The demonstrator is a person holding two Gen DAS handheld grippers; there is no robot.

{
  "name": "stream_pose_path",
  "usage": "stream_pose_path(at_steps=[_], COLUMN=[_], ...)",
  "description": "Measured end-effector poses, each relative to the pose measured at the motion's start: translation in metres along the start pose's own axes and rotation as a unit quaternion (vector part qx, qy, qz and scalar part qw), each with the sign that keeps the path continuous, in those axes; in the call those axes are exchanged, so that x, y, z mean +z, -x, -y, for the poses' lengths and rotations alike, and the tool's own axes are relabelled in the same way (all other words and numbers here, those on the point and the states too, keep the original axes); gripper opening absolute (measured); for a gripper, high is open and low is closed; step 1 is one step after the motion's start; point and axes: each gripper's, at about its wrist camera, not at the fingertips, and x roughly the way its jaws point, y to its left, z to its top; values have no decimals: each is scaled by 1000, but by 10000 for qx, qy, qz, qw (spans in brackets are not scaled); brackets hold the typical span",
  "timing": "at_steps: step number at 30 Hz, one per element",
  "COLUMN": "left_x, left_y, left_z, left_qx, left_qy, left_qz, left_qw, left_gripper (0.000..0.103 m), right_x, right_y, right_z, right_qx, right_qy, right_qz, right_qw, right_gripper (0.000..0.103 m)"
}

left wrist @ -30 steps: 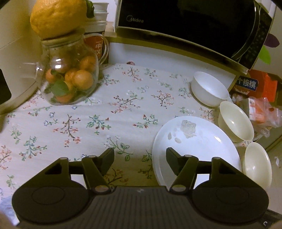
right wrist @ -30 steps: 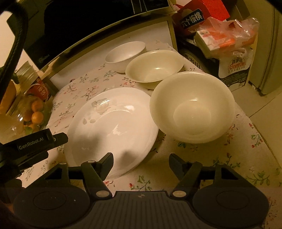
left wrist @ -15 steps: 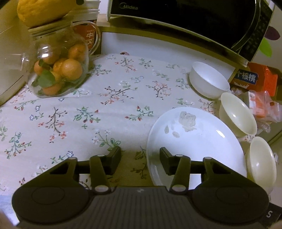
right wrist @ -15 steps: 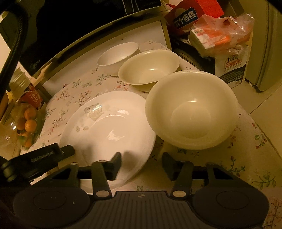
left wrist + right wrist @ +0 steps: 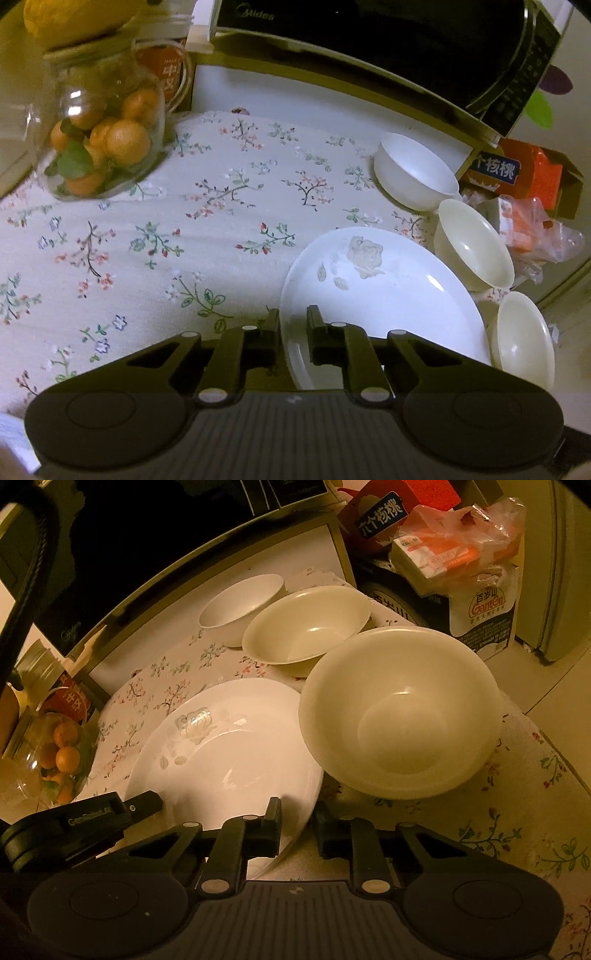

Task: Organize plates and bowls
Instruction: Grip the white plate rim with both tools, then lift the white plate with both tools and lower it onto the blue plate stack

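Observation:
A large white plate (image 5: 388, 295) (image 5: 229, 757) with a pale rose print lies on the floral tablecloth (image 5: 184, 240). My left gripper (image 5: 293, 325) is closing on the plate's near left rim, which sits between its pads. My right gripper (image 5: 297, 812) is closing on the near right rim, with that rim between its pads too. A white bowl (image 5: 413, 181) (image 5: 240, 605) stands at the back. Beside the plate are two cream bowls, one further back (image 5: 472, 243) (image 5: 306, 627) and one nearer (image 5: 524, 336) (image 5: 399, 716).
A glass jar of oranges (image 5: 99, 136) with a big citrus fruit on top stands at the back left, next to a red mug (image 5: 170, 74). A black microwave (image 5: 369, 44) spans the back. Boxes and plastic bags (image 5: 517, 173) crowd the right, past the table's edge.
Both grippers went from wide open to nearly shut, and each now has the plate's rim between its pads. Both views shifted slightly toward the plate.

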Motion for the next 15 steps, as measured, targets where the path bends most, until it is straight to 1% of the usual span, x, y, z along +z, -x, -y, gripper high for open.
stream_pose_path(at_steps=[4, 8, 11, 15], left_x=[1, -1, -5, -5], left_y=[12, 18, 22, 32], left_z=[3, 1, 0, 0], left_qx=[79, 130, 163, 155], left_qy=[-142, -210, -189, -262], left_qz=[109, 105, 100, 194], left_qw=[9998, 9996, 9996, 9993], left_gripper=[9, 8, 8, 8], right_x=[3, 2, 0, 0], right_y=[7, 7, 9, 13], right_z=[-3, 0, -2, 0], right_qx=[16, 102, 115, 200], right_qy=[109, 71, 113, 103], right_qz=[127, 38, 62, 76], right_qw=[9999, 9999, 9999, 9997], right_gripper=[16, 16, 16, 16])
